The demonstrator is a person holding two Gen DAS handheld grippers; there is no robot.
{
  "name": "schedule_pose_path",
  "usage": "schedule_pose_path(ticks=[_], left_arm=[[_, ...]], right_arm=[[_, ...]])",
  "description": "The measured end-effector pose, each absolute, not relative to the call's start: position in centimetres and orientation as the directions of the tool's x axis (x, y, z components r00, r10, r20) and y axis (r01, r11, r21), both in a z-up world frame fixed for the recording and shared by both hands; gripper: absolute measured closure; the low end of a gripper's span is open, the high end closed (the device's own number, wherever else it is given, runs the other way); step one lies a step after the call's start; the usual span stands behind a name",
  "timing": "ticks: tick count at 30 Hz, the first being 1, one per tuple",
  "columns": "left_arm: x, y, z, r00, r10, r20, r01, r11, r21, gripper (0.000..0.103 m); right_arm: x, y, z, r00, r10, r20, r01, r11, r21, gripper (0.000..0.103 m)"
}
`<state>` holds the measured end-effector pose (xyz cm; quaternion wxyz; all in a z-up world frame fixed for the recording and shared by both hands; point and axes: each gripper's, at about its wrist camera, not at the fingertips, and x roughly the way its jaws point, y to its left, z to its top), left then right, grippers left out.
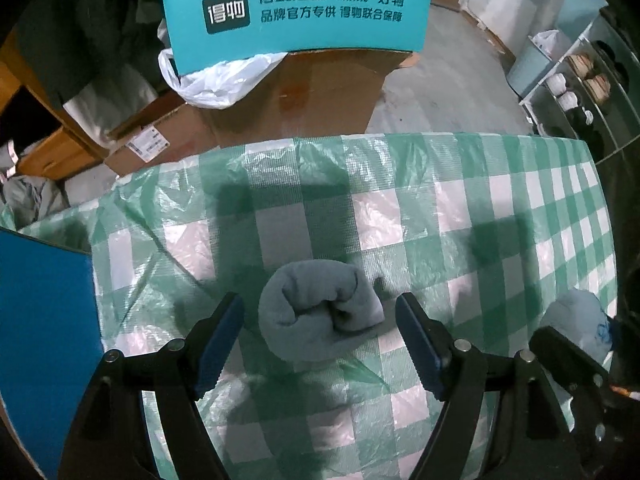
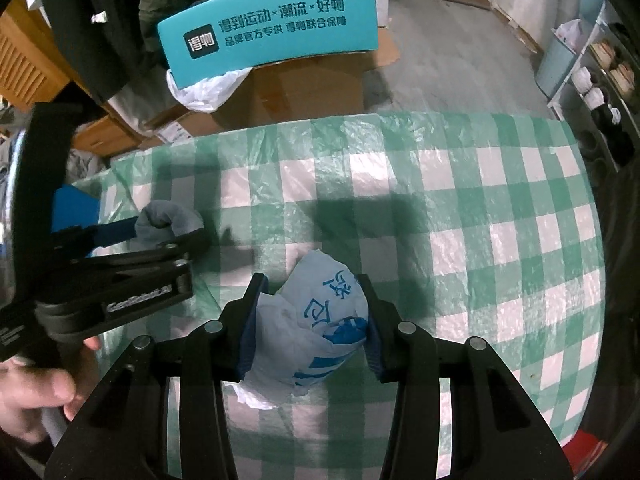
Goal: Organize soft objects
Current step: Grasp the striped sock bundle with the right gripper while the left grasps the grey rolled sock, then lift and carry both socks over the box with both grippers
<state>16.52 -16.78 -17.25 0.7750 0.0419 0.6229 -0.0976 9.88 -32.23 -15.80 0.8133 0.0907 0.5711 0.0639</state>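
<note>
A rolled grey cloth [image 1: 316,312] lies on the green-and-white checked table cover [image 1: 480,200]. My left gripper [image 1: 320,300] points down over it, open, with one blue-padded finger on each side of the roll and a gap at both. From the right wrist view the same grey cloth [image 2: 168,220] shows between the left gripper's fingers [image 2: 116,232]. My right gripper [image 2: 311,282] is shut on a crumpled white plastic bag with blue print [image 2: 316,320], held just above the cover [image 2: 480,200]. The bag [image 1: 576,320] also appears at the right edge of the left wrist view.
A blue flat object [image 1: 40,320] sits at the table's left edge. Beyond the far edge stand brown cardboard boxes [image 1: 320,92], a teal printed box [image 1: 296,12] and a white plastic bag [image 1: 216,80]. A shelf with cups [image 1: 568,92] is at the right. A hand [image 2: 32,392] holds the left gripper.
</note>
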Motion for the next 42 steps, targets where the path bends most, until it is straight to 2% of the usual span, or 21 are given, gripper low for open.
schedule_pose_path(ticks=[3, 5, 8, 14, 42], left_arm=[[16.7, -16.5, -17.5, 0.201, -0.116, -0.973, 0.190, 0.979, -0.078, 0.029], [16.8, -16.4, -17.8, 0.190, -0.116, -0.975, 0.181, 0.980, -0.081, 0.047], [16.7, -16.2, -17.8, 0.171, -0.119, -0.978, 0.169, 0.981, -0.090, 0.062], [16.0, -16.0, -16.9, 0.191, -0.103, -0.976, 0.192, 0.979, -0.066, 0.073], [10.0, -10.4, -8.7, 0.331, -0.065, -0.942, 0.230, 0.973, 0.014, 0.075]], right_arm=[[9.9, -32.2, -15.7, 0.340, 0.209, -0.917, -0.004, 0.975, 0.221, 0.060], [9.8, -32.2, -15.7, 0.340, 0.210, -0.917, -0.006, 0.975, 0.221, 0.060], [9.8, -32.1, -15.5, 0.342, 0.210, -0.916, -0.009, 0.975, 0.221, 0.060], [9.8, -32.1, -15.3, 0.344, 0.213, -0.914, -0.015, 0.975, 0.221, 0.060], [7.9, -27.7, -10.0, 0.413, 0.247, -0.877, -0.122, 0.969, 0.215, 0.060]])
